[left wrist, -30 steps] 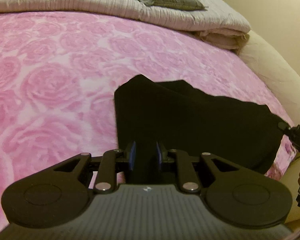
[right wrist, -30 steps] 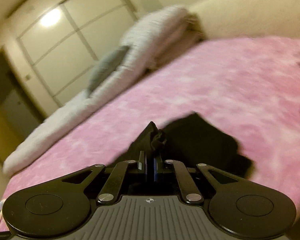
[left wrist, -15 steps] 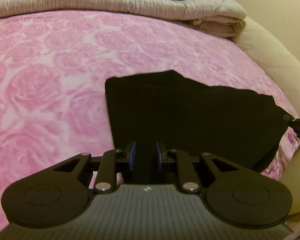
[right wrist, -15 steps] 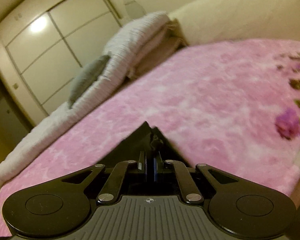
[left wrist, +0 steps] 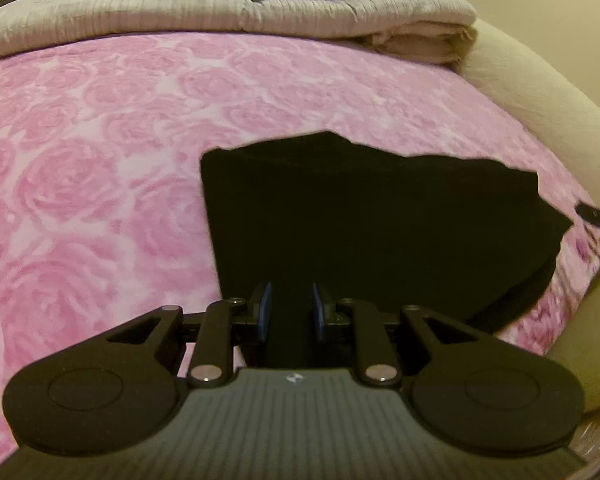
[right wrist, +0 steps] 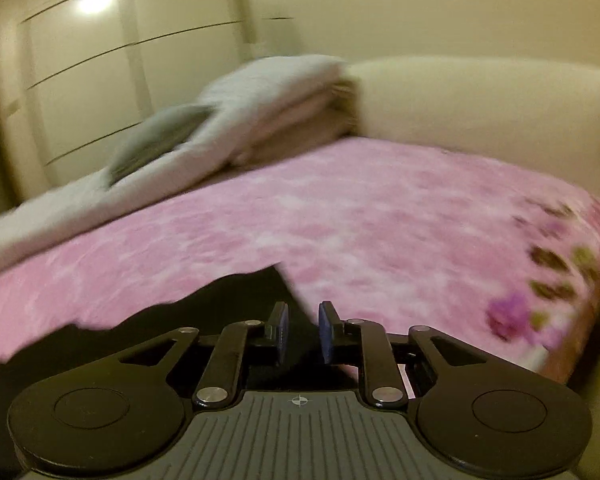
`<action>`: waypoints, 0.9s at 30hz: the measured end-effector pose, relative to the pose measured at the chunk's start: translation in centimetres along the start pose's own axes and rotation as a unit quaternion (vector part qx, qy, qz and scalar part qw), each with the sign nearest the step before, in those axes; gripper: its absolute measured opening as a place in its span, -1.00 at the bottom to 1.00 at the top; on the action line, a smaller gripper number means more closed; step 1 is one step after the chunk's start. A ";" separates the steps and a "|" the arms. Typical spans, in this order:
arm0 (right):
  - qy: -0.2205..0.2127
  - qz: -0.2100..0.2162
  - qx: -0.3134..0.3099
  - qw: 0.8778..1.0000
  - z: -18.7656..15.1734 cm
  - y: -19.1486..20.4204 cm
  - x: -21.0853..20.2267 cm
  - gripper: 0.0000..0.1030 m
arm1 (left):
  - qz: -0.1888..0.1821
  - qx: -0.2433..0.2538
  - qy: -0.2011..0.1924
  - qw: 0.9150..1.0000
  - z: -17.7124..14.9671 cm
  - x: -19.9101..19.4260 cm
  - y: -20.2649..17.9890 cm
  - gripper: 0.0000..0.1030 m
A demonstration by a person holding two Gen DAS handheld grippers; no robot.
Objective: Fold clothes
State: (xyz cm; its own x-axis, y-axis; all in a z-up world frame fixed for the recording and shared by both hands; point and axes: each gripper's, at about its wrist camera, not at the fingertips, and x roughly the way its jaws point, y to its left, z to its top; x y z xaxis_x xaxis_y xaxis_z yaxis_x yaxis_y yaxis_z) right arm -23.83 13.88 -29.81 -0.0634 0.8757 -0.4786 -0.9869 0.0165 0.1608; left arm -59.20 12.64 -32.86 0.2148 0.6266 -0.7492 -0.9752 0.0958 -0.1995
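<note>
The right gripper (right wrist: 302, 332) has just released the black garment (left wrist: 364, 220), now lying folded on the bed (left wrist: 100, 160) ahead of the left gripper (left wrist: 289, 312), whose parted jaws straddle its near edge.

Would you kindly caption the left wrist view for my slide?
Left tool parted over a black garment lying on the pink rose bedspread.

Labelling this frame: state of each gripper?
Left gripper: open, jaws apart over the black garment, gripping nothing.
Right gripper: open, jaws apart at the garment's edge, gripping nothing.
</note>
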 end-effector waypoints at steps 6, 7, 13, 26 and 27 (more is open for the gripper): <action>0.067 0.008 -0.056 0.996 -2.7 0.5 4.6 -0.61 | 0.027 0.024 0.006 0.999 -1.1 0.4 -1.1 -0.68; 0.065 0.008 -0.048 0.997 -2.4 0.6 4.4 -0.61 | 0.024 0.025 0.003 0.999 -1.1 -0.1 -1.2 -0.68; 0.048 0.022 -0.007 0.999 -1.7 0.5 1.9 -0.60 | 0.019 0.002 0.006 1.000 -1.9 -0.7 -0.9 -0.68; 0.113 0.035 -0.015 0.993 -2.5 3.8 -1.6 -0.16 | 0.055 0.005 -0.008 0.998 -3.6 -4.3 -2.2 -0.66; 0.116 0.038 -0.017 0.992 -2.8 4.2 -2.2 -0.07 | 0.056 0.001 -0.008 0.998 -3.9 -4.8 -2.2 -0.66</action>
State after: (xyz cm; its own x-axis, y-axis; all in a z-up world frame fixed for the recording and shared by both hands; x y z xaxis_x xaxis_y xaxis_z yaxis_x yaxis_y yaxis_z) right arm -28.21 10.65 -30.48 -0.1667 0.7393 -0.6524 -0.9821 -0.0656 0.1765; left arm -57.90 6.41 -31.29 0.1032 0.6453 -0.7570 -0.9933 0.0264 -0.1129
